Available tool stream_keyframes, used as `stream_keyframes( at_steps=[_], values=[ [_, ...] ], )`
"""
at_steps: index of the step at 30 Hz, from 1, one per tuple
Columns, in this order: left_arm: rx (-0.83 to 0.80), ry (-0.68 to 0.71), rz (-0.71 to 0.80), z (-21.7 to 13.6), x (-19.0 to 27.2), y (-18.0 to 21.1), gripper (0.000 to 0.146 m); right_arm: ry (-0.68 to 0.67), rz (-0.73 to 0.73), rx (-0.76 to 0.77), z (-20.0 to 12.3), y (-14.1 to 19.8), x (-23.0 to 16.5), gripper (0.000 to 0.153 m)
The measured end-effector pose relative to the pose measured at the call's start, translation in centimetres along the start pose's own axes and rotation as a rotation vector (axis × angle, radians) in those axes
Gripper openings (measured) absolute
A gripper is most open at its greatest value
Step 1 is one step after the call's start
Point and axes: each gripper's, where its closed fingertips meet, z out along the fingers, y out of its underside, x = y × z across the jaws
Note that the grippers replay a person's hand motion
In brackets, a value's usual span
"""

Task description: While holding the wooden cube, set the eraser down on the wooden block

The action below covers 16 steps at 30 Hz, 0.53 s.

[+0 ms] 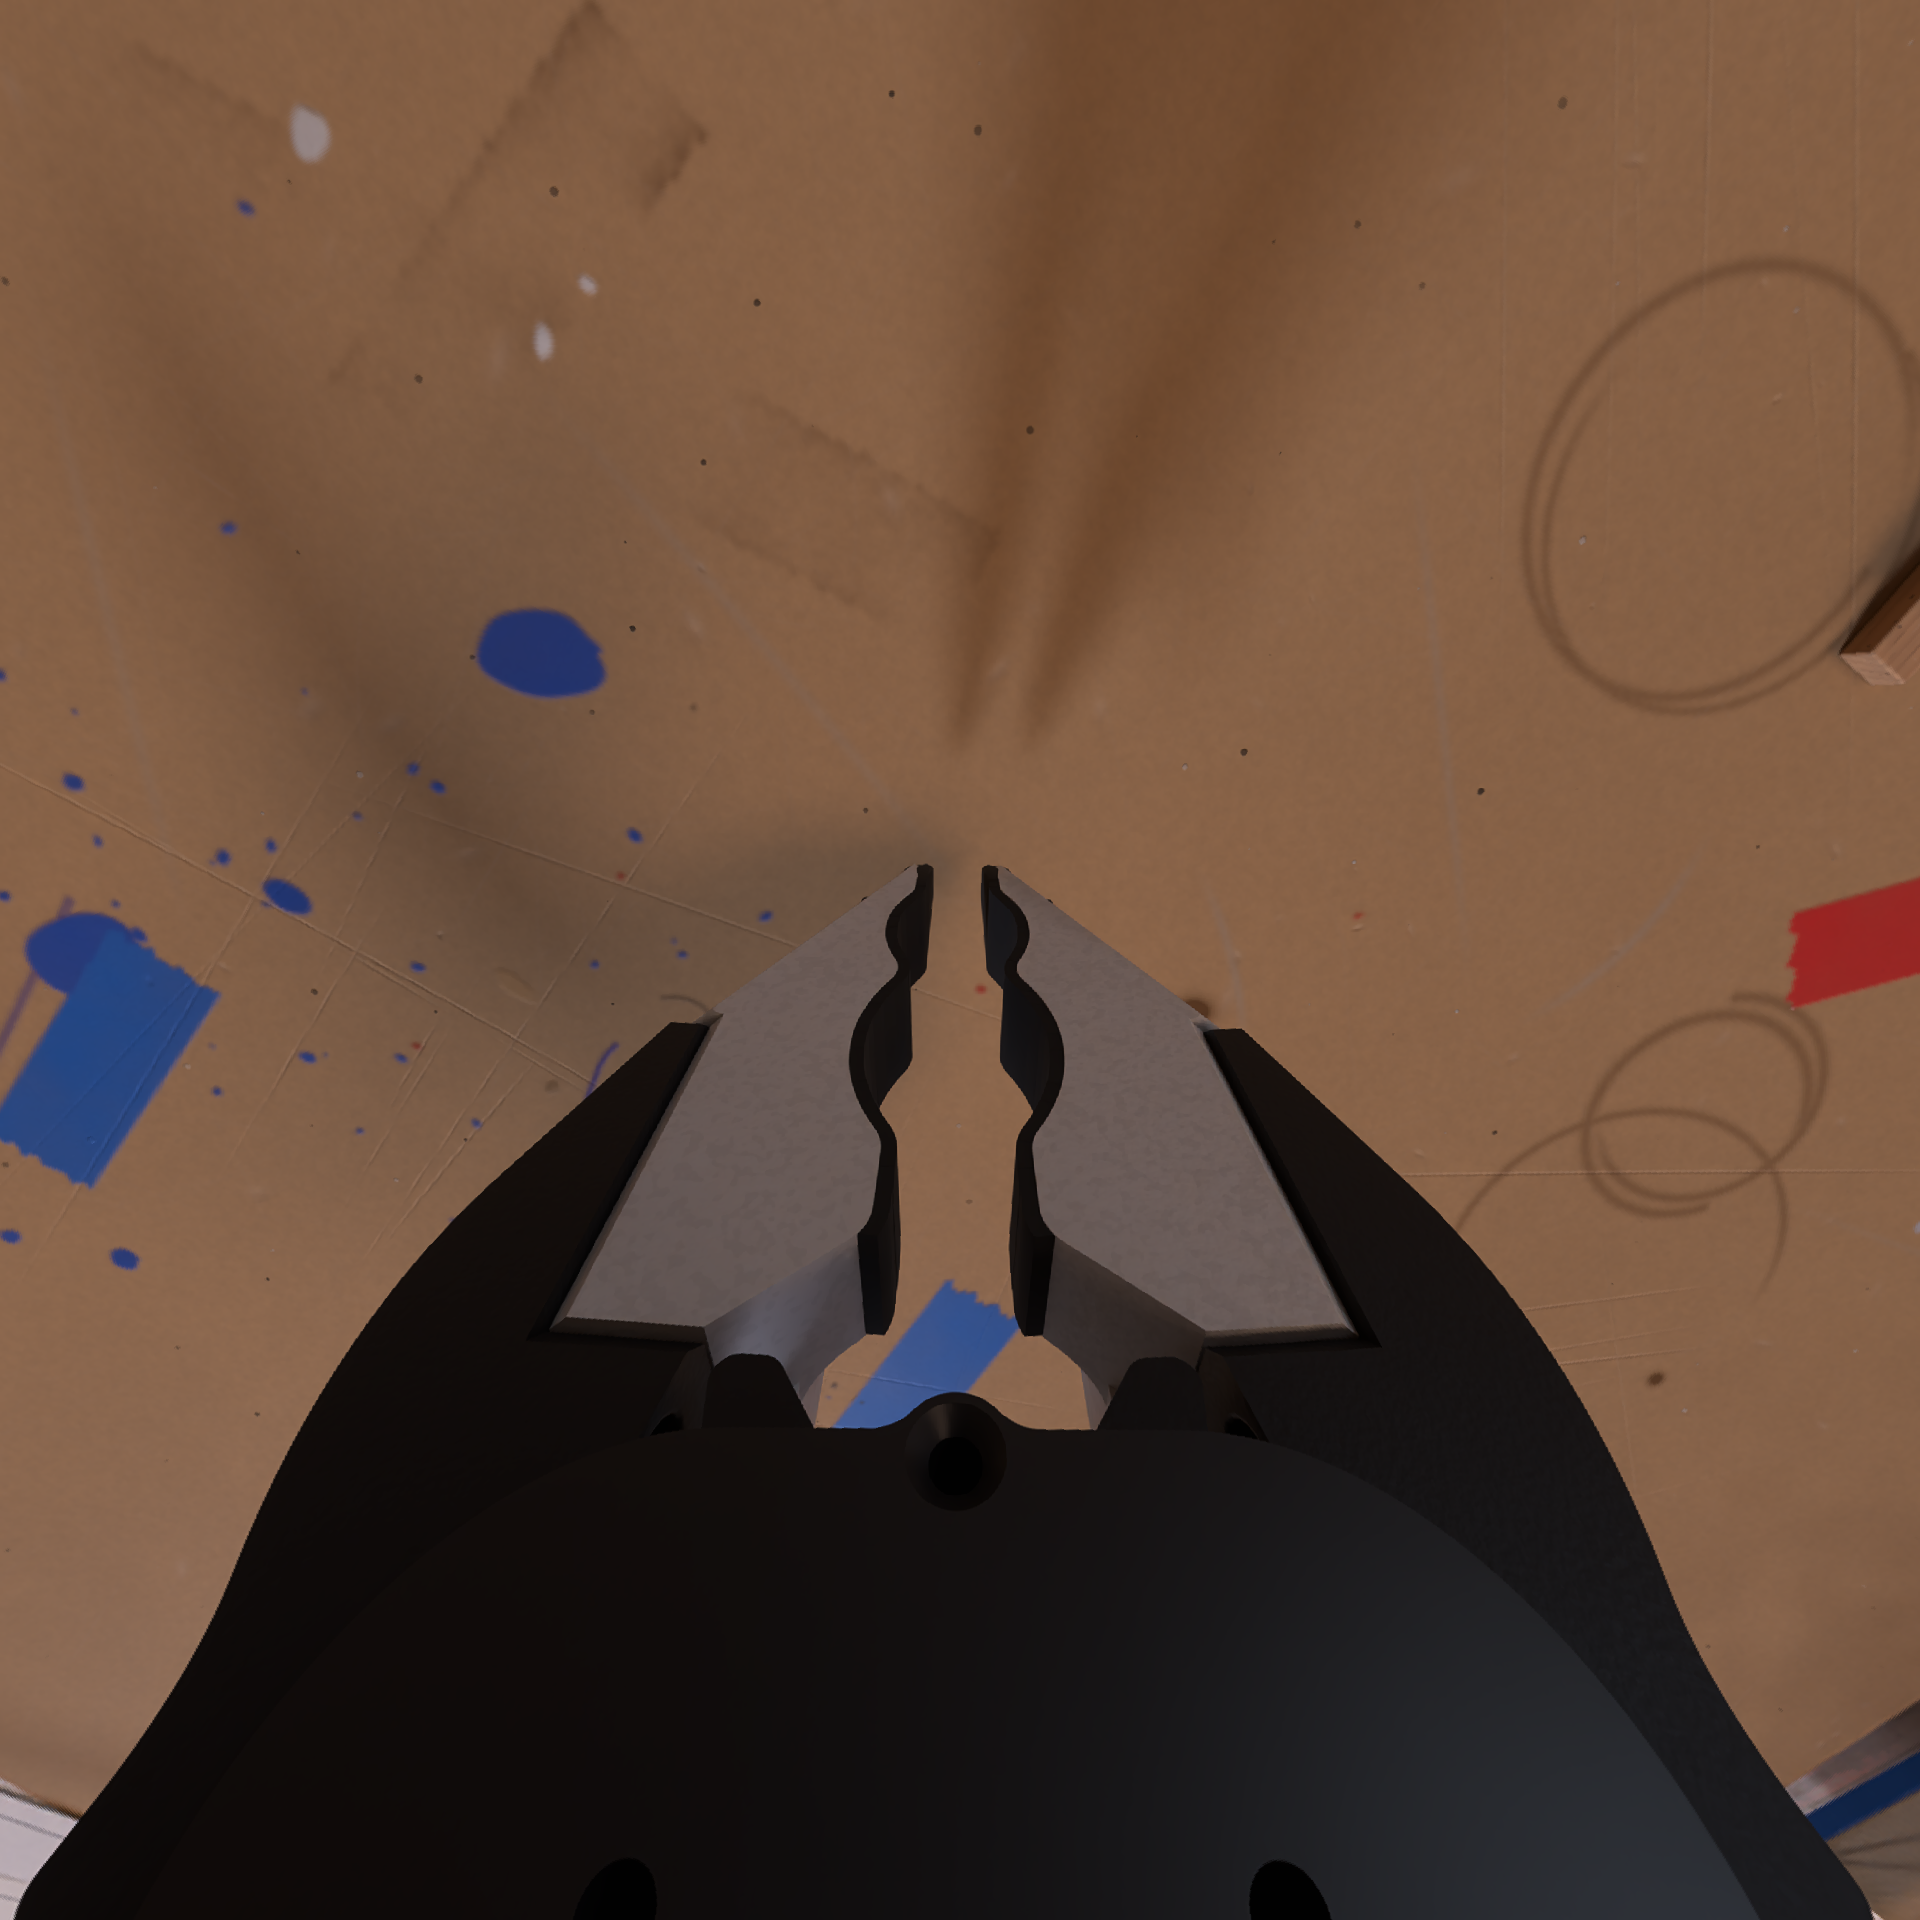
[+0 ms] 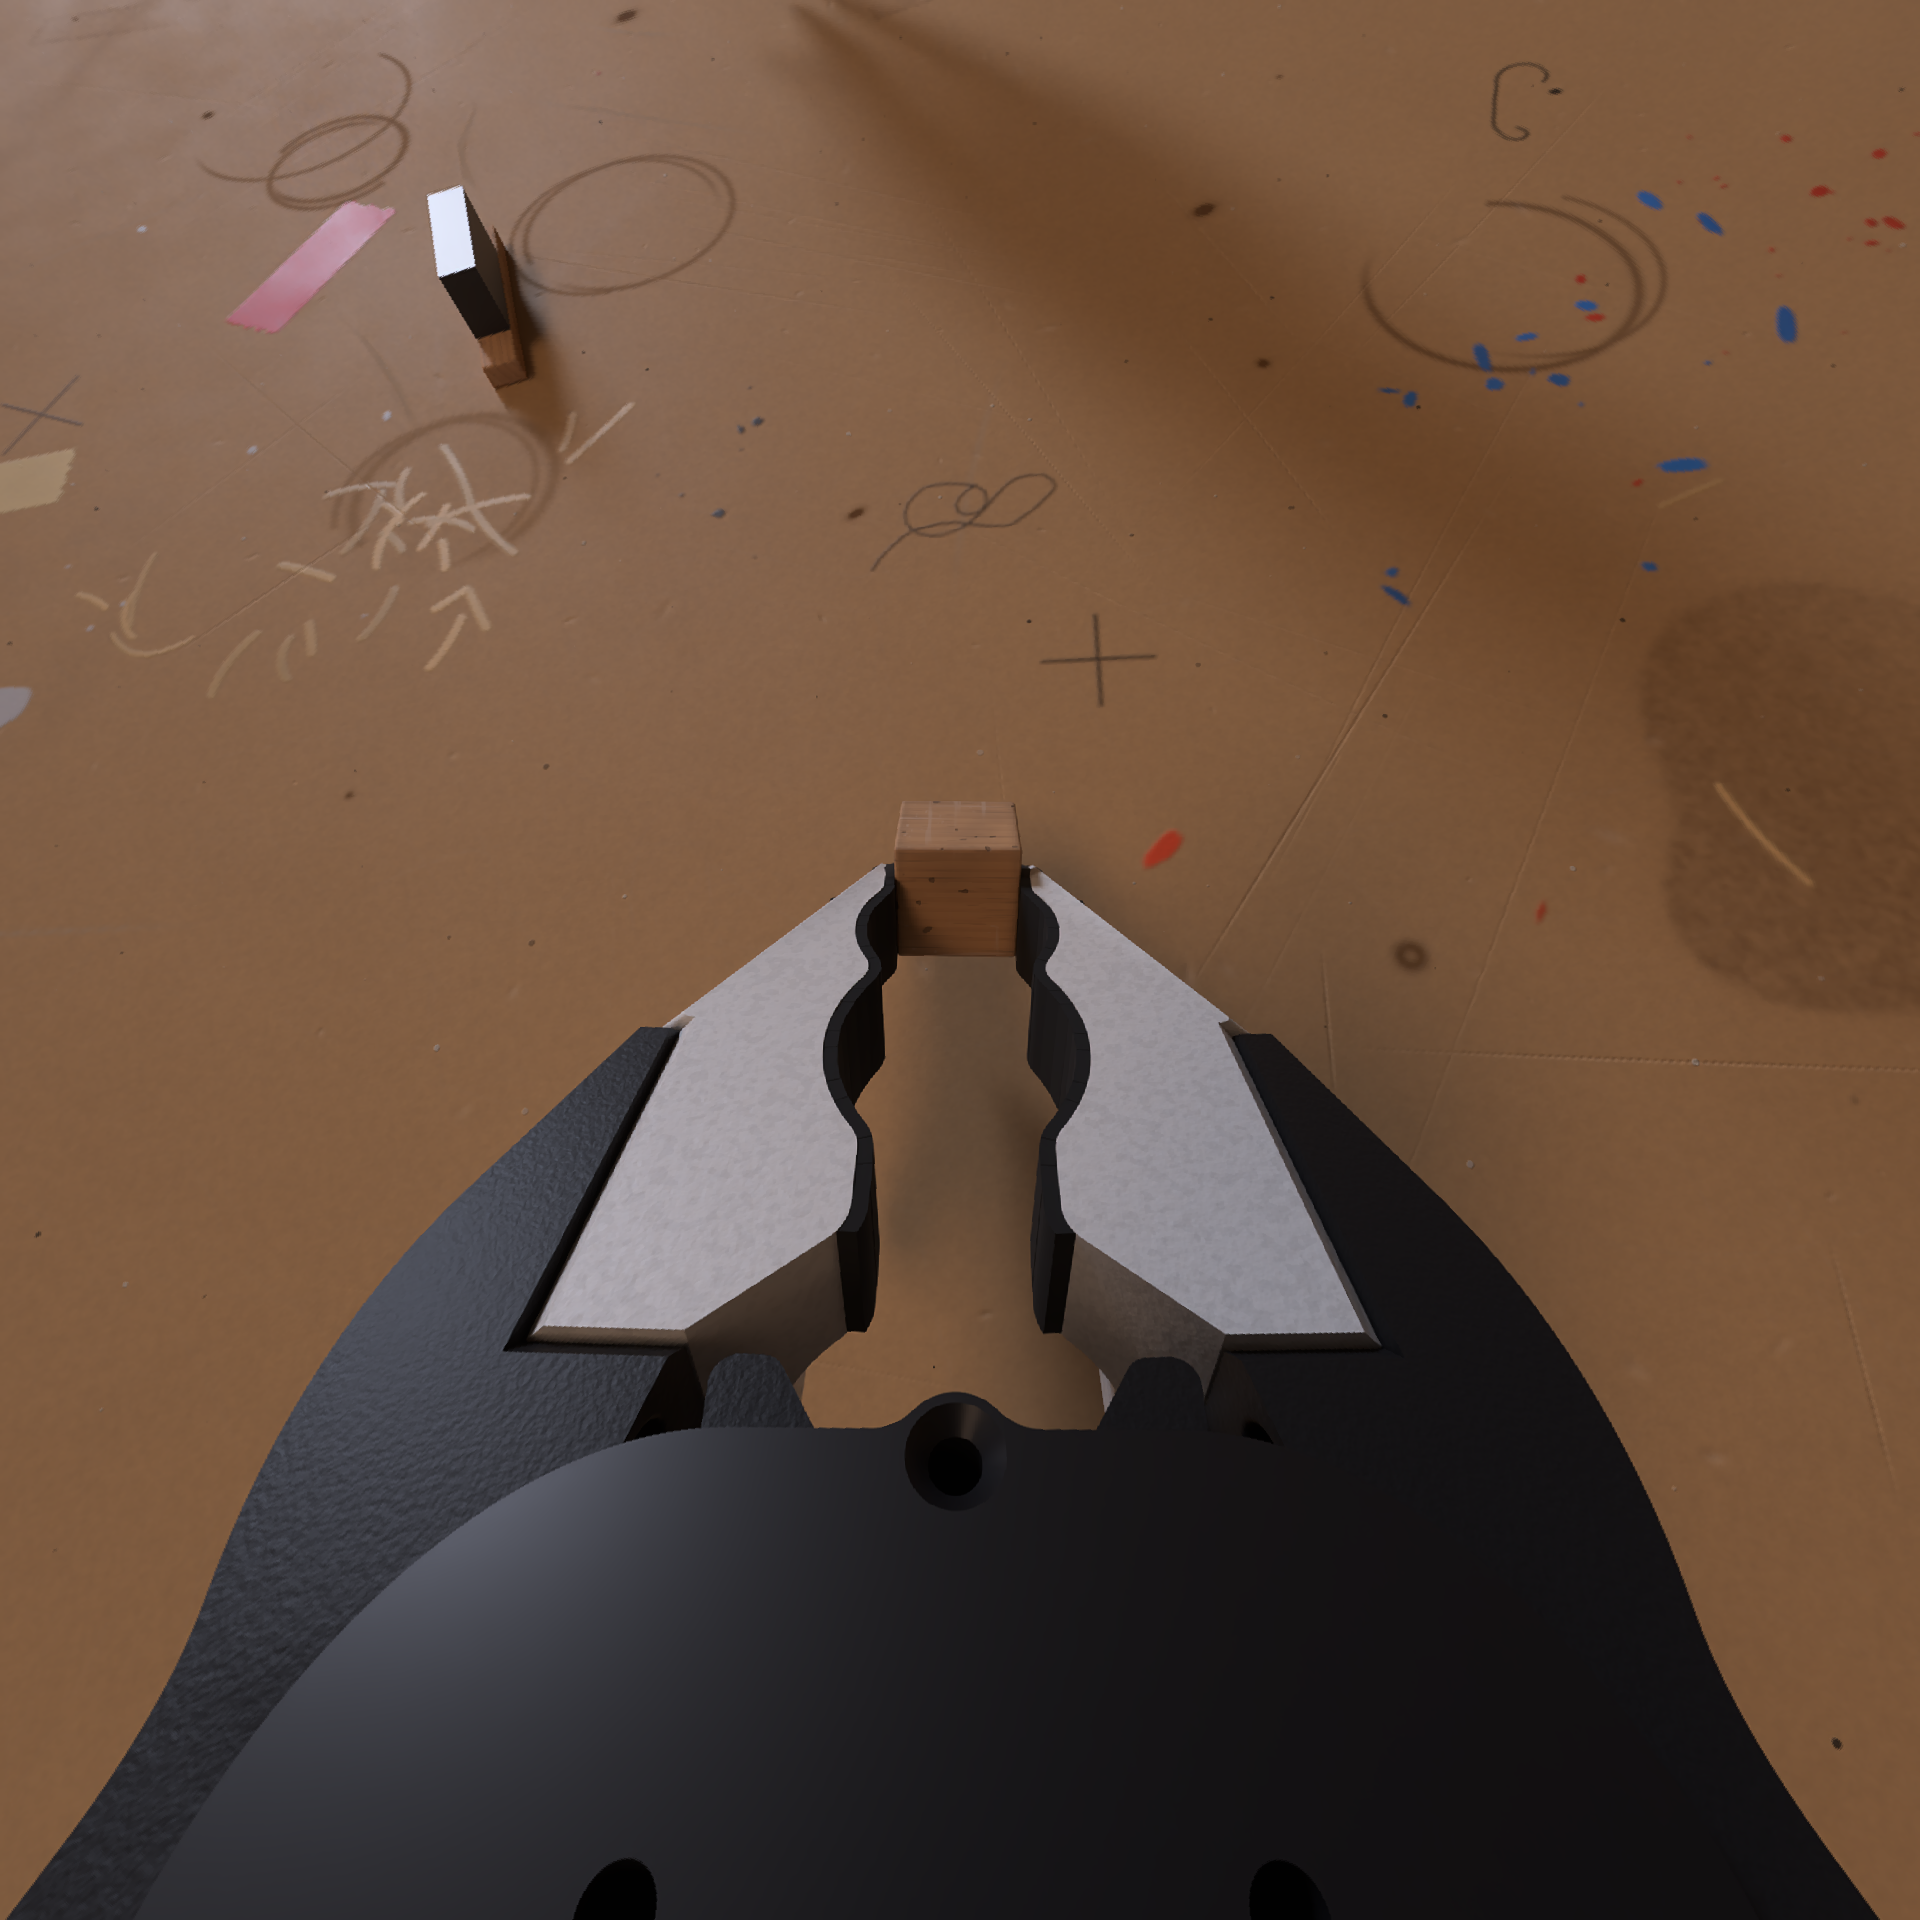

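My right gripper [image 2: 957, 883] is shut on the small wooden cube [image 2: 956, 894], which sits between its fingertips just above the brown board. Far off at the upper left of the right wrist view, the eraser [image 2: 464, 260], white on one face and dark on its side, rests on the wooden block [image 2: 506, 353], touching it. My left gripper [image 1: 957, 878] is shut and empty, with its fingertips nearly together over bare board. Only a corner of the wooden block [image 1: 1889, 646] shows at the right edge of the left wrist view.
The surface is a brown cardboard sheet [image 2: 1143, 416] with pencil circles, scratches and paint spots. There is a pink tape strip [image 2: 310, 267] left of the eraser, blue tape [image 1: 99, 1060] and a blue blot [image 1: 540, 652] in the left wrist view, and red tape [image 1: 1860, 940] at its right edge.
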Motion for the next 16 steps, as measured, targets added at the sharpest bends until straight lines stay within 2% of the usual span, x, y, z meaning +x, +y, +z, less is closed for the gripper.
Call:
stream_keyframes(
  at_steps=[16],
  values=[
    [-0.005, 0.036, 0.067, 0.2, 1.2, 0.0, 0.018, -0.003, -0.005, -0.001, 0.0, 0.0, -0.1, 0.021]
  ],
)
